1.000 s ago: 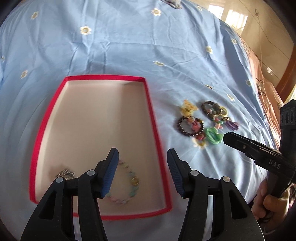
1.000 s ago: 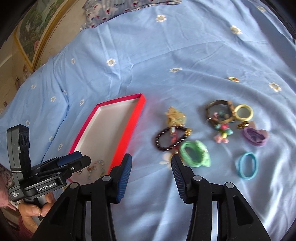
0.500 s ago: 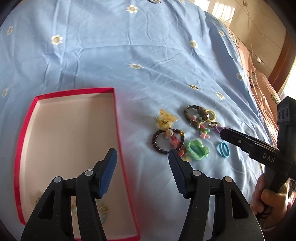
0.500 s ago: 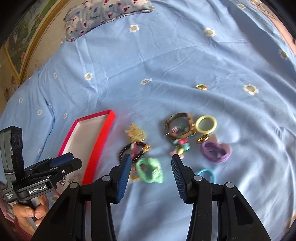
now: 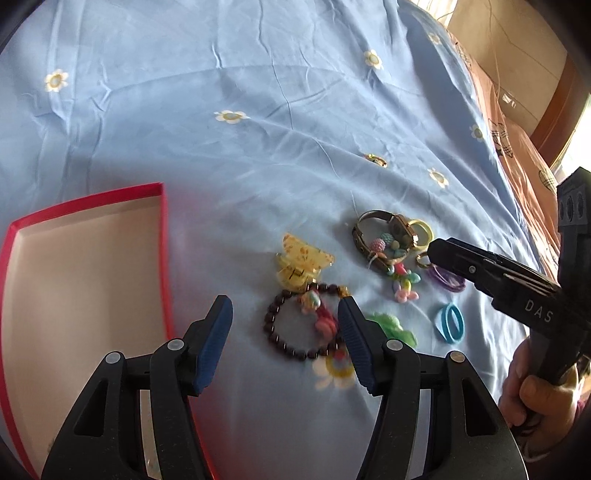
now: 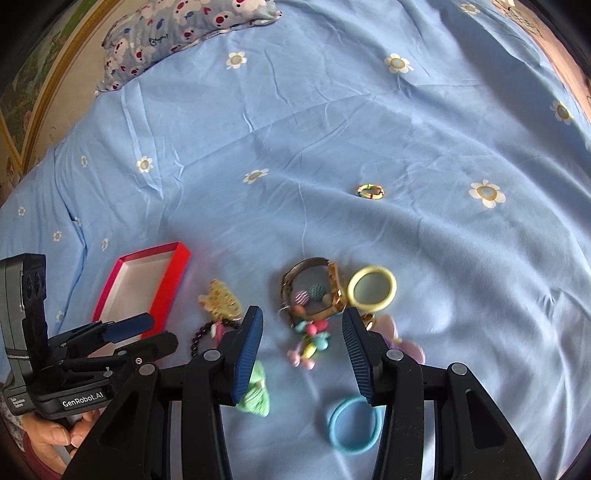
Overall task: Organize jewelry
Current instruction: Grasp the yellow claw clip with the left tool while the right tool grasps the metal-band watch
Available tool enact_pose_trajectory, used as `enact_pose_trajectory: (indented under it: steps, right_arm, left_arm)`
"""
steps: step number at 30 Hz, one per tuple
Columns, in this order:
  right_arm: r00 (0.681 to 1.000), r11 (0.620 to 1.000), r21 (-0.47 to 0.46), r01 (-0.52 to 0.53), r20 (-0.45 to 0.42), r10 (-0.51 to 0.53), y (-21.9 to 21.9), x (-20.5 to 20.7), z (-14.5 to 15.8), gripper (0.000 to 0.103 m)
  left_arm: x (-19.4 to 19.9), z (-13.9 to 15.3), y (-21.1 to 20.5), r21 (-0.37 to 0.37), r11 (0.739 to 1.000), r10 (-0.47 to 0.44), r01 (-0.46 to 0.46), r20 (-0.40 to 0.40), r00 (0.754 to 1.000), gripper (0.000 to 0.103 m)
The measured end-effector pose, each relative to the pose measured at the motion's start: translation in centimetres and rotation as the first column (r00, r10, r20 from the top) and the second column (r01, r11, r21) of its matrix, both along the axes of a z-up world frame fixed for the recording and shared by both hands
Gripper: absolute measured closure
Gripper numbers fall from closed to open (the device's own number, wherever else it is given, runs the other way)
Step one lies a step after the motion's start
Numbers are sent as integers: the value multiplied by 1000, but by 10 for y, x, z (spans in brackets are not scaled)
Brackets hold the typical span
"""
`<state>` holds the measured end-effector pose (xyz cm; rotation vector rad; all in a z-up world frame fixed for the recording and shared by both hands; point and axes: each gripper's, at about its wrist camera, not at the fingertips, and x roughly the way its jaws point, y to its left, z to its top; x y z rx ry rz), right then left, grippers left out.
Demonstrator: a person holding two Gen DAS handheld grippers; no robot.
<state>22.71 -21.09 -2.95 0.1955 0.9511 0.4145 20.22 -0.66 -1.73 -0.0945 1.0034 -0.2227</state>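
A red-rimmed box [image 5: 162, 258] lies on the blue bedsheet at the left; it also shows in the right wrist view [image 6: 162, 288]. A pile of jewelry lies to its right: a dark bead bracelet [image 5: 273, 325], a yellow hair clip [image 5: 299, 266], a watch [image 5: 395, 229], a green scrunchie [image 5: 395, 328], a blue hair tie [image 5: 448, 323]. My left gripper [image 5: 284, 314] is open and empty just above the bead bracelet. My right gripper [image 6: 303, 325] is open and empty over the coloured charms [image 6: 310, 339] below the watch [image 6: 310, 280].
A yellow ring [image 6: 371, 288], a purple hair tie [image 5: 445, 280] and a small gold ring [image 6: 370, 191] lie on the sheet. A patterned pillow [image 6: 184, 22] sits at the far end. An orange blanket [image 5: 517, 155] covers the bed's right side.
Both grippers have moved right and forward, from over the box toward the jewelry pile. The box has slid to the left of both views. Both stay open.
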Motion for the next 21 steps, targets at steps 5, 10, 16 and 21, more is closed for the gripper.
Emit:
enact_pose_trajectory:
  steps: [5, 10, 16, 21]
  right_arm:
    - [1000, 999, -33, -2, -13, 2, 2, 17, -8, 57]
    - [1000, 998, -65, -5, -26, 3, 5, 31, -18, 68]
    - [999, 995, -96, -4, -42, 0, 8, 38, -31, 92]
    - [1000, 996, -89, -1, -19, -1, 8, 33, -24, 93]
  left_arm:
    - [23, -9, -6, 15, 1000, -3, 4, -11, 1000, 44]
    - [35, -21, -12, 24, 1000, -16, 16, -34, 999, 44]
    - [41, -29, -15, 9, 999, -40, 40, -53, 998, 78]
    - [40, -25, -14, -12, 999, -52, 52, -34, 998, 82]
